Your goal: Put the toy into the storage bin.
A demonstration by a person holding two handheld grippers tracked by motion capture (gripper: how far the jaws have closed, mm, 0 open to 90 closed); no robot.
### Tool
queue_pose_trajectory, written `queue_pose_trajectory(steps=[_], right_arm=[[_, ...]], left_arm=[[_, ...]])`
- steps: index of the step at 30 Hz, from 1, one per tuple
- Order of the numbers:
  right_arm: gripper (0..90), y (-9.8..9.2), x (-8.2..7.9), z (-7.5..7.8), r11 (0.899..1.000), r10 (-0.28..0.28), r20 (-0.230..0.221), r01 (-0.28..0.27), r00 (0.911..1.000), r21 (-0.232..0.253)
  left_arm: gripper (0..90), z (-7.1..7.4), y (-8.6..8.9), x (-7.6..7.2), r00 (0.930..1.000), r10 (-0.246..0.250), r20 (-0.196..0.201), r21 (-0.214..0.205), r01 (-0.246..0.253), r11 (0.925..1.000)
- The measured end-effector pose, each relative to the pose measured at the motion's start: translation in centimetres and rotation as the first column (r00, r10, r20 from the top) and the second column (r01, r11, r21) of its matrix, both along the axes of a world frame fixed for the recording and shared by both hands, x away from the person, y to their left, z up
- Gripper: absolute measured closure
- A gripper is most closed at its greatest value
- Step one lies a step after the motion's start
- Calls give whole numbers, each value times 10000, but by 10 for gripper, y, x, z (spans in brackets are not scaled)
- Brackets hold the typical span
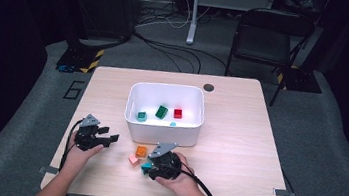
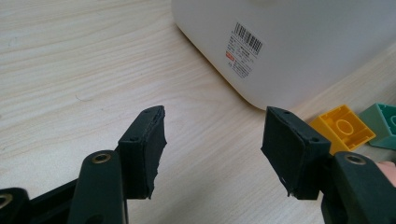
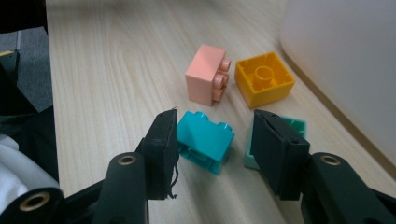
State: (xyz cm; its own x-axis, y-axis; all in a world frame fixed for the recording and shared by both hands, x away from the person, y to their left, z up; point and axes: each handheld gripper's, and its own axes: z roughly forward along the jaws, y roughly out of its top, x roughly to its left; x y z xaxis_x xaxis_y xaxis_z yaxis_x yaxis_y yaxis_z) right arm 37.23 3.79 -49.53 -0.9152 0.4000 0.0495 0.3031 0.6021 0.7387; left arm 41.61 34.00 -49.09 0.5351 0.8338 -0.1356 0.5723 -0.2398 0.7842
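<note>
Your right gripper (image 3: 212, 154) is sitting low over the turquoise brick (image 3: 205, 140), jaws spread to either side of it and not pressing on it yet, so nothing's actually held. That brick is on the wooden table (image 1: 236, 151), in front of the white bin (image 1: 163, 132), packed in with a mint-green brick (image 3: 295, 125) right behind your right-hand jaw, plus a pink brick (image 3: 204, 80) and an orange-yellow brick (image 3: 264, 78) just beyond. The crowding is what I'd worry about: squeeze from here and that jaw could catch the mint one too, or shove it into the bin wall. The turquoise brick also looks a bit skewed to your jaws, so I reckon it might twist or pop out when you close. Your left gripper (image 2: 212, 144) is parked near the bin with its jaws wide apart and holding nothing, so no trouble there.
</note>
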Motion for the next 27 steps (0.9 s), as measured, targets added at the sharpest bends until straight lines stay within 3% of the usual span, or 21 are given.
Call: queue_pose_trajectory(steps=[6, 11, 19, 27], right_arm=[[494, 6, -4, -9, 9995, 179, -78, -181, 9998, -267], [491, 13, -5, -10, 9997, 195, -128, -197, 9997, -134], [554, 22, -6, -13, 9977, 545, 408, -527, 9977, -431], [584, 17, -6, -5, 9971, 651, 311, -638, 9974, -414]], left_arm=[[388, 0, 1, -1, 10000, -66, -2, 130, 67, 9999], [388, 0, 2, -2, 10000, -8, -20, 103, 9, 9999], [388, -1, 3, -3, 10000, 68, 10, 45, -68, 10000], [388, 0, 3, -3, 10000, -12, -39, 128, 12, 9999]])
